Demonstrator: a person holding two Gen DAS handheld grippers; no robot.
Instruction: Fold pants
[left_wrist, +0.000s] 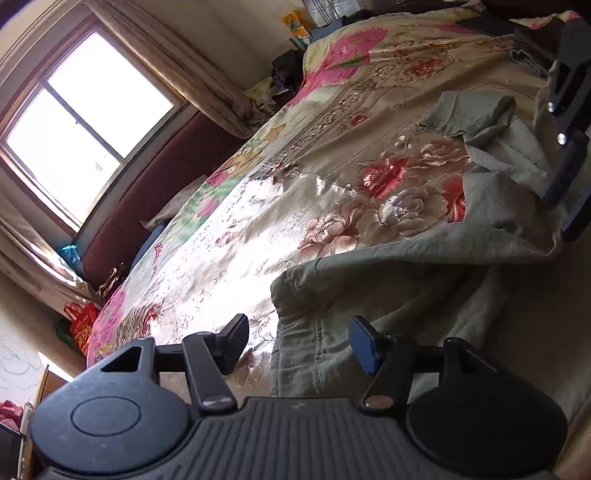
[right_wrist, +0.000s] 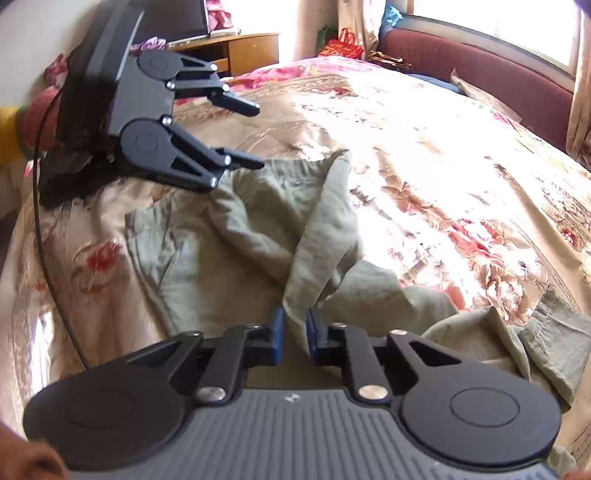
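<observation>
Grey-green pants (right_wrist: 251, 229) lie crumpled on a floral bedspread (right_wrist: 424, 155); they also show in the left wrist view (left_wrist: 388, 295). My right gripper (right_wrist: 295, 332) is shut on a raised fold of the pants, which hangs up from between its blue pads. My left gripper (left_wrist: 299, 343) is open and empty, its jaws wide apart just above the near hem of the pants. It also shows in the right wrist view (right_wrist: 255, 134), hovering over the far end of the pants. The right gripper's black body shows at the right edge of the left wrist view (left_wrist: 569, 147).
A dark red headboard (right_wrist: 480, 70) and a bright window (left_wrist: 85, 122) border the bed. A wooden desk (right_wrist: 243, 51) and red bags (right_wrist: 341, 46) stand beyond the bed. A dark folded pile (left_wrist: 532, 44) lies at the far end of the bedspread.
</observation>
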